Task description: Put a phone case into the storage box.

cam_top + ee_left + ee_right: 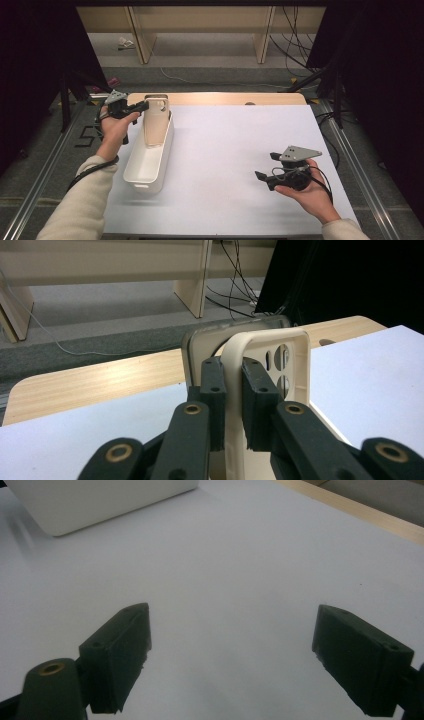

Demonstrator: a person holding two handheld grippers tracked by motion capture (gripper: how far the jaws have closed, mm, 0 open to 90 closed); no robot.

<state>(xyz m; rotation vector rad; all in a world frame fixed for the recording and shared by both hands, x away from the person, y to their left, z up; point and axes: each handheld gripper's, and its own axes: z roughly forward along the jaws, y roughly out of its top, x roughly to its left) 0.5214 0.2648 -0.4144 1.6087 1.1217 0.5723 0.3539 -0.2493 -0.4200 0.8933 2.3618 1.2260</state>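
Your left gripper (232,390) fingers (214,390) pinch the phone case's (280,365) side rim, holding it upright over the white bin (150,165) near the desk's (225,165) far-left corner; your right gripper (232,655) fingers stand spread.

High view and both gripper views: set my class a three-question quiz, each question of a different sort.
1. True or false: the left gripper is shut on the edge of the beige phone case.
2. The phone case stands in: A) the white bin, B) a cardboard box, C) a metal bowl.
3. How do the jaws of the right gripper stand, and what lies below them?

Key
1. True.
2. A.
3. Wide apart, holding nothing, above the white table surface.
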